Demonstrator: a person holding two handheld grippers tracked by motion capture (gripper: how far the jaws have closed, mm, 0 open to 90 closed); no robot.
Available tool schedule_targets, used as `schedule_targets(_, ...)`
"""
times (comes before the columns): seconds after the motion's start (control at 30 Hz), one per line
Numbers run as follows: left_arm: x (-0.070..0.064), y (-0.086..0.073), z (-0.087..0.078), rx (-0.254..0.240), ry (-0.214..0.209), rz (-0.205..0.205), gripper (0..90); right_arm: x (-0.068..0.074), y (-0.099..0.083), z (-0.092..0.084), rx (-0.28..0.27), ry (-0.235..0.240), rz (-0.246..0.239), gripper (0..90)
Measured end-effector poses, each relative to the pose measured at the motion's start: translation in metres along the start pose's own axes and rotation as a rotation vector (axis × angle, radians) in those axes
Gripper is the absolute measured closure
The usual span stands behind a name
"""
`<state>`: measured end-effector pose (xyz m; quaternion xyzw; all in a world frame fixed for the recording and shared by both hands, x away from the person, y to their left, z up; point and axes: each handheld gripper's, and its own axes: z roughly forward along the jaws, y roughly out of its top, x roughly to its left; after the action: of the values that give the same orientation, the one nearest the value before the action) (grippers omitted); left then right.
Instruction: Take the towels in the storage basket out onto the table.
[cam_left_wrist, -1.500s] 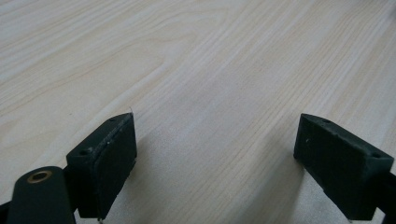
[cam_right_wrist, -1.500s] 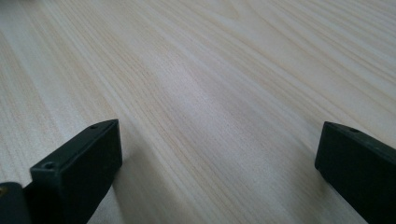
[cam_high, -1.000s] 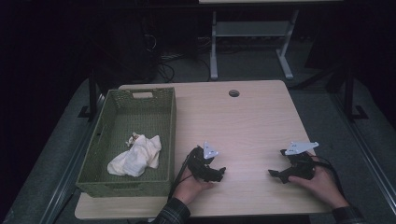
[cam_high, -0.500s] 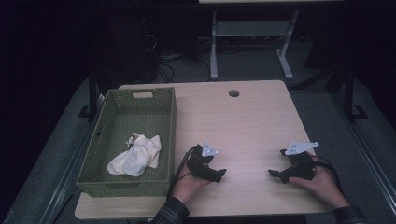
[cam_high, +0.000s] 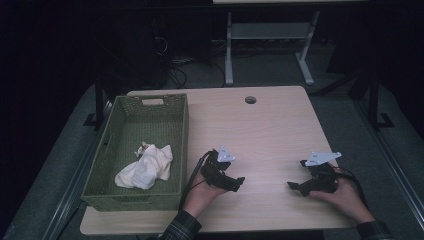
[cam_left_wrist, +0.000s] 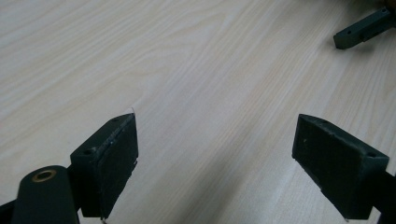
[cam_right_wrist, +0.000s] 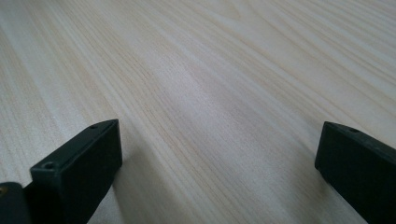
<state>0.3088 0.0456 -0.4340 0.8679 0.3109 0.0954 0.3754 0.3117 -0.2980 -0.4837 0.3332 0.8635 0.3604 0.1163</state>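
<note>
In the high view, your left claw (cam_high: 239, 183) and right claw (cam_high: 292, 185) rest on the bare surface (cam_high: 270, 130), facing each other. The white cloth (cam_high: 145, 167) lies crumpled in the green basket (cam_high: 183, 131), at about nine o'clock from your left claw.

In the left gripper view, the jaws stand wide apart over wood, with nothing between.

In the right gripper view, the jaws are also apart and empty.

To reach the cloth well, I think you should lift the left claw over the basket wall and come down from above.

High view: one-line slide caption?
Both open grippers, left and right, rest on the table; cloth in green basket.
</note>
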Motion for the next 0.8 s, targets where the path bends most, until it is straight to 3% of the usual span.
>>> schedule_targets(0.53, 0.006, 0.023, -0.024, 0.009, 0.038, 0.017, 14.0, 0.000, -0.002, -0.001, -0.001, 0.013, -0.019, 0.3)
schedule_targets(0.67, 0.010, 0.030, -0.032, 0.005, 0.021, 0.004, 14.1, 0.000, -0.002, -0.001, -0.001, 0.013, -0.020, 0.3)
schedule_targets(0.8, 0.013, 0.035, -0.036, 0.002, 0.018, 0.025, 14.0, 0.000, -0.001, -0.001, 0.000, 0.015, -0.019, 0.3)
